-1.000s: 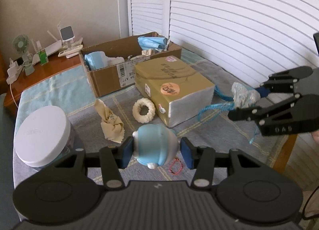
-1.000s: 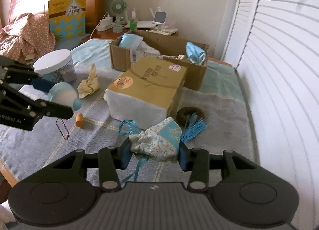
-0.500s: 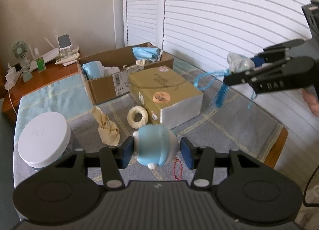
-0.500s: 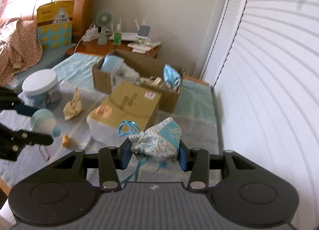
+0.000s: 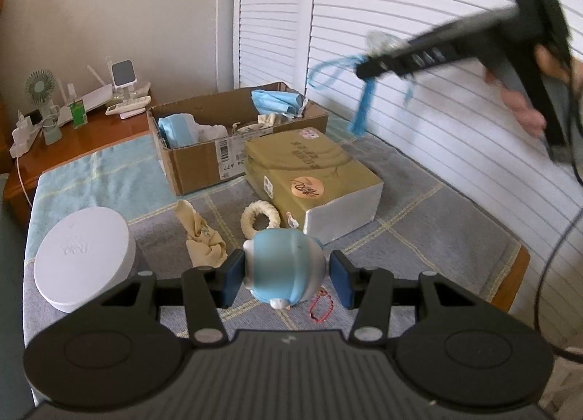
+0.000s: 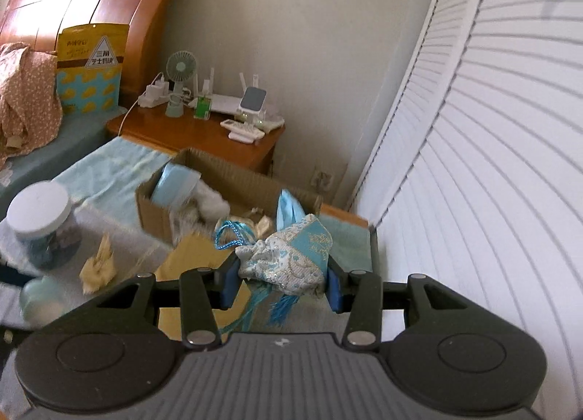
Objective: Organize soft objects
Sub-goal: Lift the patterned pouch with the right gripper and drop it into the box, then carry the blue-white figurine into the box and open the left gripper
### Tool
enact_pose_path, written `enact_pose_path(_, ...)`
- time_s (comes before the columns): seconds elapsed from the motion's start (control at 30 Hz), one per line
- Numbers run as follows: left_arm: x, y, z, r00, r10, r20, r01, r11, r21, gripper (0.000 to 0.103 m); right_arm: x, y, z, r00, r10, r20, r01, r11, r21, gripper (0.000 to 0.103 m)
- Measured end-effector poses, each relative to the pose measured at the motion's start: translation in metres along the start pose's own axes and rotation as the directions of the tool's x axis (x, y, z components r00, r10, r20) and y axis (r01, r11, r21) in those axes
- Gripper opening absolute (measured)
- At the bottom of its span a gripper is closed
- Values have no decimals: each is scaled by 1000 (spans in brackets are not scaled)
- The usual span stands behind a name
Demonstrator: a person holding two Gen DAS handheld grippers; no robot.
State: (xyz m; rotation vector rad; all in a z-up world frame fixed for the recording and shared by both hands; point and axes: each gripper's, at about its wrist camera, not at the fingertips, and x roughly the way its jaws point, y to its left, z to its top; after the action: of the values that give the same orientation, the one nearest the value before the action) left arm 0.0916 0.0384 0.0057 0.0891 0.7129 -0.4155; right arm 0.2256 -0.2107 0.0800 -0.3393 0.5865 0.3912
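Left tool (image 5: pixel 288 281) grips blue toy (image 5: pixel 284 267) | right tool (image 6: pixel 278 287) clenches pouch (image 6: pixel 288 263), tassel part-hidden

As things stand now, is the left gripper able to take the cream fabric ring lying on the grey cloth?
Probably not yet. The left gripper is shut on the round blue-and-white soft toy, so its jaws are occupied. The cream fabric ring lies uncovered just ahead of it, beside the tan paper-wrapped box.

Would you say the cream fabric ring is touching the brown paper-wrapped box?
Apart. In the left wrist view, a strip of grey cloth shows between the cream fabric ring and the brown paper-wrapped box.
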Motion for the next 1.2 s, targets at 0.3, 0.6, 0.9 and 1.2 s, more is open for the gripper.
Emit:
enact_pose_path(0.3, 9, 5, 3, 1000, -7, 2, 7, 1000, -18, 50, 57, -20, 68, 993, 116, 5, -116, 992, 58, 51)
enact_pose_path(0.6, 16, 10, 5, 1000, -11, -4, 11, 999, -36, 50, 129, -7, 102, 977, 197, -77, -188, 976, 109, 51)
enact_pose_path(0.9, 19, 16, 5, 1000, 0, -15, -1, 999, -51, 50, 161, -1, 86, 977, 182, -115, -162, 974, 160, 84)
enact_pose_path(1.2, 18, 15, 8, 1000, 17, -22, -18, 998, -55, 50, 121, -13, 67, 986, 152, -73, -136, 972, 190, 103)
